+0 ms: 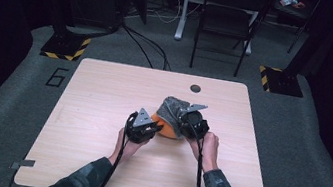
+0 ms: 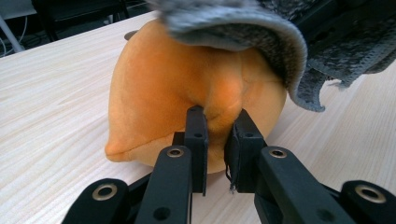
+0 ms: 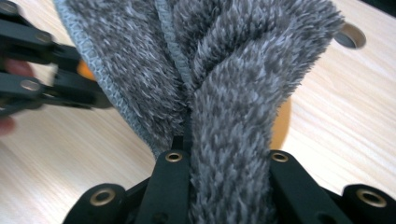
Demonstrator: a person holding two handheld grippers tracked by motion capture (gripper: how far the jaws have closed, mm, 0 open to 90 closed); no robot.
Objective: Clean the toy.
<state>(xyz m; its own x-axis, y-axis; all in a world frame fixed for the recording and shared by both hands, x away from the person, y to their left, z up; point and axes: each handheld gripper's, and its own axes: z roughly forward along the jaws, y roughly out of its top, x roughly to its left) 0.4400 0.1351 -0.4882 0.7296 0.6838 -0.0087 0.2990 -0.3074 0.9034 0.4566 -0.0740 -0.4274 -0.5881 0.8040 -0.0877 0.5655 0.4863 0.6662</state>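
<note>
Plush orange toy point(image 2: 187, 88) is lying mid-table point(image 1: 92, 163), soft and light; left gripper point(image 2: 218, 140) is pinching a fold of it. Right gripper point(image 3: 224, 186) is clamping the limp grey cloth point(image 3: 224, 70) draping over it; seams are offering best hold

The desk point(image 1: 92, 163) lies bare toward every edge; mid-desk, the orange plush point(image 1: 165, 126) under a grey cloth point(image 1: 172, 107) blocks passage.
</note>
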